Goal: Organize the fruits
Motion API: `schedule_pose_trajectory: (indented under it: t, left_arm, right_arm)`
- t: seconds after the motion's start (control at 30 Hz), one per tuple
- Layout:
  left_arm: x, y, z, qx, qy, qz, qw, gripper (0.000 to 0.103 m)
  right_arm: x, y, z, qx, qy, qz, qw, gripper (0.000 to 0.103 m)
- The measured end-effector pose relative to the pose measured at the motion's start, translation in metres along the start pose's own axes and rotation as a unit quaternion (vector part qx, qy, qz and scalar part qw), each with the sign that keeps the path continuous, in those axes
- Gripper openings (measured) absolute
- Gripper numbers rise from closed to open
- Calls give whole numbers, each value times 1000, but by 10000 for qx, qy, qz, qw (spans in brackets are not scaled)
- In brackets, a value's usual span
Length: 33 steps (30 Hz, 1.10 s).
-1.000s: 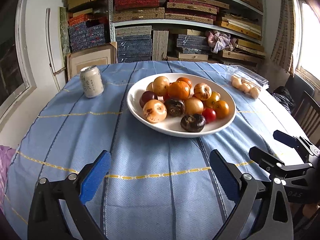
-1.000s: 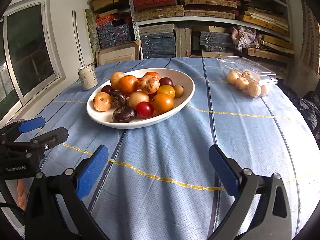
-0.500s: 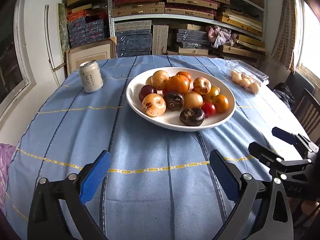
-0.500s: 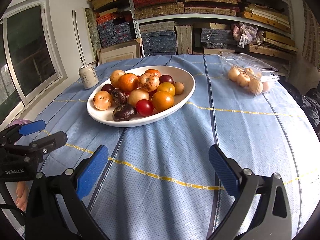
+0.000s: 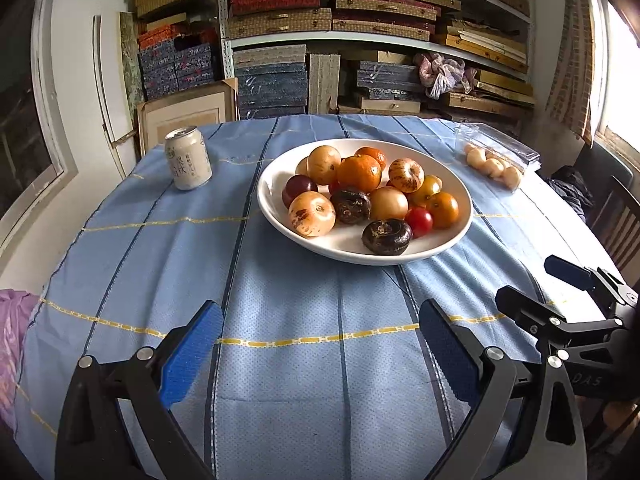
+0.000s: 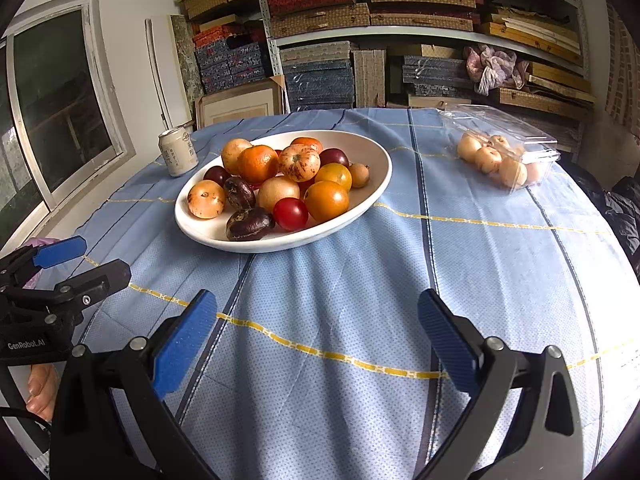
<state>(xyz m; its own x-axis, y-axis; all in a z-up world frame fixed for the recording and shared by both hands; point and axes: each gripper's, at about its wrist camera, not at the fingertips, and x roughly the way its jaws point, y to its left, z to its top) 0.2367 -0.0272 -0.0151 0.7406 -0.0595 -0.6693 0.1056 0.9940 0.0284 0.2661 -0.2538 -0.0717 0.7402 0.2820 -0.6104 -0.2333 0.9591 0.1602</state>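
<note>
Both black grippers with blue pads, left (image 5: 320, 340) and right (image 6: 318, 320), hang spread wide and empty above the blue striped tablecloth (image 5: 280, 380), short of the white oval bowl (image 5: 456, 232) heaped with mixed fruits (image 5: 360, 196).

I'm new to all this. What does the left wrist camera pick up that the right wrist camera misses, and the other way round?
Only the left wrist view shows the wooden chair at the table's right edge, and the right claw seen from the side.

Only the right wrist view shows the large window clearly, the left claw from the side, and part of the person's hand below it.

Both show the white bowl heaped with fruit, the drink can, the clear plastic box of pale fruit, the blue tablecloth and the shelves. Both claws are open and empty.
</note>
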Motion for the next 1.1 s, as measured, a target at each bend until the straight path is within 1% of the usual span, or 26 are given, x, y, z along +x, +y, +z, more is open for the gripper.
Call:
schedule_pose_trajectory:
  t: [0.1,0.17,0.37,1.1]
  left_arm:
    - [-1,2,0,-41,-30,64,10000,99]
    - [-1,3,0,-49,-15,42,10000,99]
    - [-2,0,0,7,-37,95,9999,99]
    - [3,-2,-1,5,98,12,10000,99]
  right_arm:
    - [0,-1,0,11,-7,-8,10000,99]
    - [0,-1,0,14,-14,-11,10000,99]
    - [-1,-1,0,13,-31,-19,10000,99]
    - [-1,-3,1,25,-38,-41,10000,99]
